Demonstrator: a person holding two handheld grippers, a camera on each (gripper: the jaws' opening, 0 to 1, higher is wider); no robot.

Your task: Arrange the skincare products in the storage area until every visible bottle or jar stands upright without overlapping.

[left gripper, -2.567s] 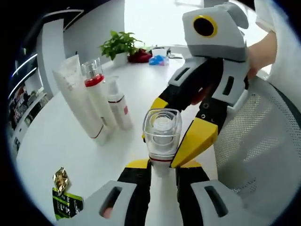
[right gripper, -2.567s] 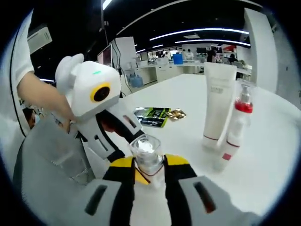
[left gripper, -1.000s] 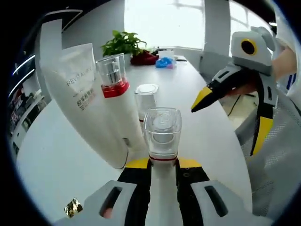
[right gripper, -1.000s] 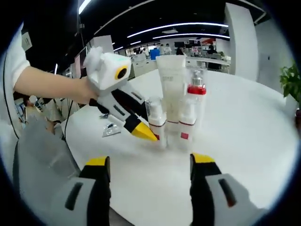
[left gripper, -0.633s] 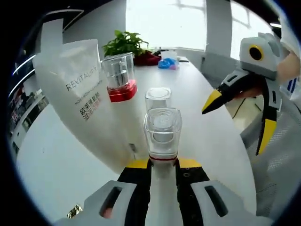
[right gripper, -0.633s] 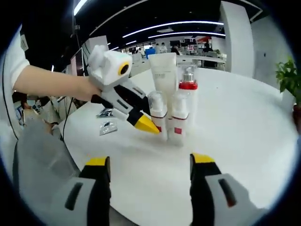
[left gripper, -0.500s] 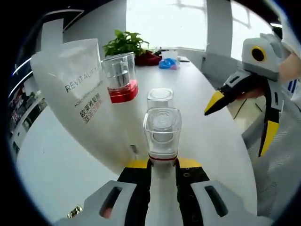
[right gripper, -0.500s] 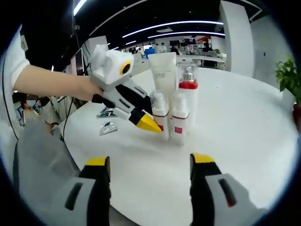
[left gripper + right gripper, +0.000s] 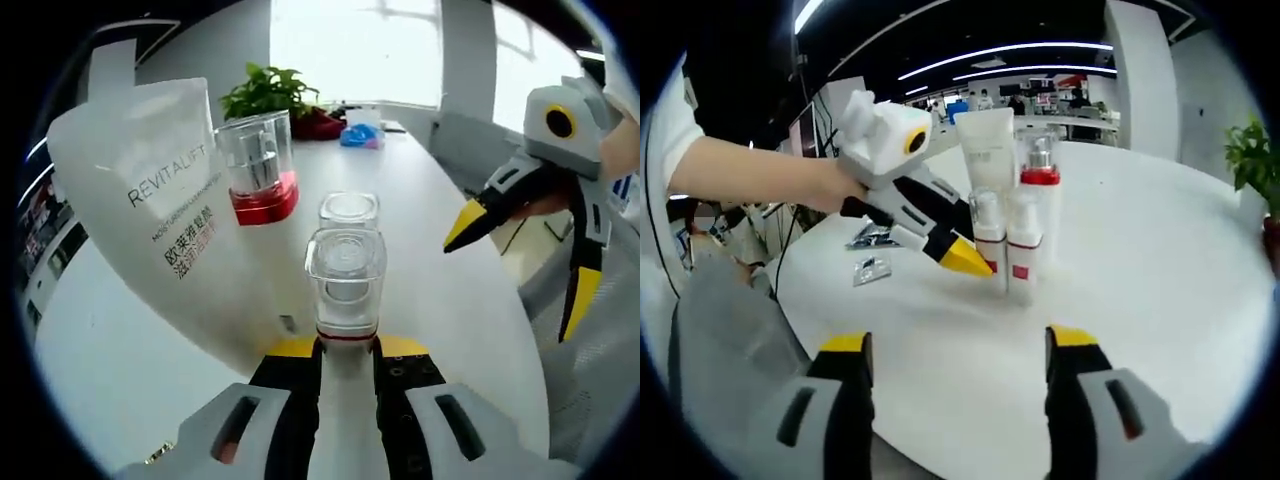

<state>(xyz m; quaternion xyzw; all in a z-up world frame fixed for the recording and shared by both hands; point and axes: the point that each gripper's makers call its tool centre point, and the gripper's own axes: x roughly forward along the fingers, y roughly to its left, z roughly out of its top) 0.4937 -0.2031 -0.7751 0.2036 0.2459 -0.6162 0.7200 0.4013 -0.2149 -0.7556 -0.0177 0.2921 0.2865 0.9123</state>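
Gripping a small pump bottle [image 9: 345,290] just under its clear cap, the left gripper [image 9: 346,352] has its jaws closed tight on the neck and holds it upright beside the standing group. Directly past it stands a second clear-capped bottle [image 9: 348,212], then a red-collared pump bottle [image 9: 258,170] and a large white tube [image 9: 165,210] printed REVITALIFT, all upright on the white table [image 9: 440,270].

In the right gripper view the right gripper [image 9: 958,375] sits low with its jaws spread wide and nothing between them, well back from the cluster [image 9: 1012,215].

The step in hand looks like the placing of this last bottle. The next move likely calls for lowering it until its base is flat, close to its neighbour without leaning on it, then releasing.

The held bottle's base is hidden behind the jaws, so I cannot tell whether it touches the table. Some flat packets [image 9: 872,250] lie beyond, too small to read.
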